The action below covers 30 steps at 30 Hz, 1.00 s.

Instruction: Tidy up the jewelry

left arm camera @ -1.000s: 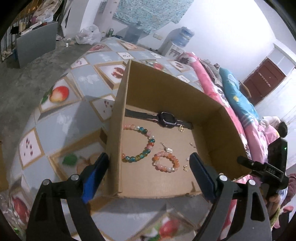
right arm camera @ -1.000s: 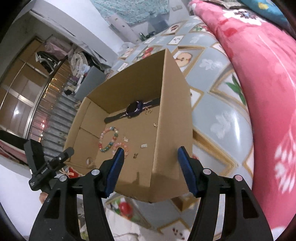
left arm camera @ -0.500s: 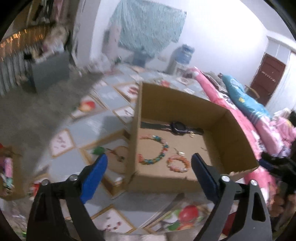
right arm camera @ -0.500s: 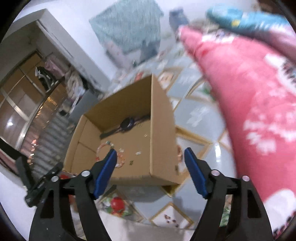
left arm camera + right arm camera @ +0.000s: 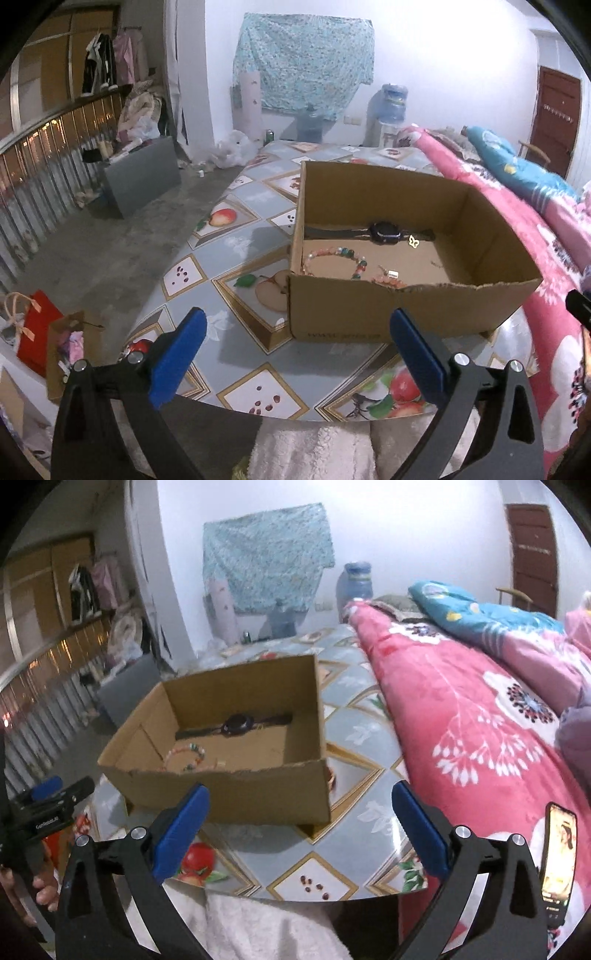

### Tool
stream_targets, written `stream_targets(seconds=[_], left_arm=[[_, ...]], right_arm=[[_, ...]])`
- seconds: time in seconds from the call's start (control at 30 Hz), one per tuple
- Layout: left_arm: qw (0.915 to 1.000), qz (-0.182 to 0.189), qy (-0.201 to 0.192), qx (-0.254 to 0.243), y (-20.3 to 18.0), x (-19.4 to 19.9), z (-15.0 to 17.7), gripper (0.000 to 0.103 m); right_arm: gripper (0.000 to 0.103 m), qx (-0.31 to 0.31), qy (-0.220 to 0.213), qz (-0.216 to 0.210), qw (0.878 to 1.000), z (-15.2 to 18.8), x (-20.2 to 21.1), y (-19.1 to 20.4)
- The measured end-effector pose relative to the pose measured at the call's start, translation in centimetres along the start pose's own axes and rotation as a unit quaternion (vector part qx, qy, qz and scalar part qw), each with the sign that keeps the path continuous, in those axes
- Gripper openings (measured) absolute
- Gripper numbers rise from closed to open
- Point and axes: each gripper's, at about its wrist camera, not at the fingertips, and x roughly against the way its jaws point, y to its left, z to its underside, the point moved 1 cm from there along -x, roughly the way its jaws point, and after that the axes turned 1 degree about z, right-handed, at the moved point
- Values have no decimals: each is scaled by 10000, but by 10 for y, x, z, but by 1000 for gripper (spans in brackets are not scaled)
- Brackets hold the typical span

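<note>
An open cardboard box [image 5: 406,310] stands on a fruit-patterned tabletop [image 5: 236,236]. Inside lie a black watch [image 5: 384,232], a multicoloured bead bracelet [image 5: 334,258], a pink bead bracelet [image 5: 391,280] and a small gold butterfly charm [image 5: 414,241]. The box [image 5: 236,797], watch [image 5: 238,723] and bead bracelet [image 5: 186,756] also show in the right wrist view. My left gripper [image 5: 295,354] is open and empty, held back in front of the box. My right gripper [image 5: 299,834] is open and empty, also in front of the box.
A pink floral quilt [image 5: 461,716] lies on a bed right of the table. A phone [image 5: 557,853] lies at its near edge. A fluffy white cloth [image 5: 314,450] lies below the grippers. A grey cabinet [image 5: 140,173] and a red bag [image 5: 37,332] stand on the floor at left.
Both grippers have drawn back and down from the box. The view went from looking down into the box to a low view across the table. Both stay open.
</note>
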Motion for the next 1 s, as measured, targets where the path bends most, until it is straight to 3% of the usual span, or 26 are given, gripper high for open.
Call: stream_targets(seconds=[0.13,0.33,1.0], left_arm=[[9991,-145,119,-377,-21,-11,3,97],[9981,4,548,-270,-37,-33,3,97],[9962,132,826,-227,-48,-52,-4,97]], right_arm=[[95,59,270,40,9996,5,-12,15],[95,283,775,196,9964,10,-37,35],[95,368,934,364,9943,7,-52,49]])
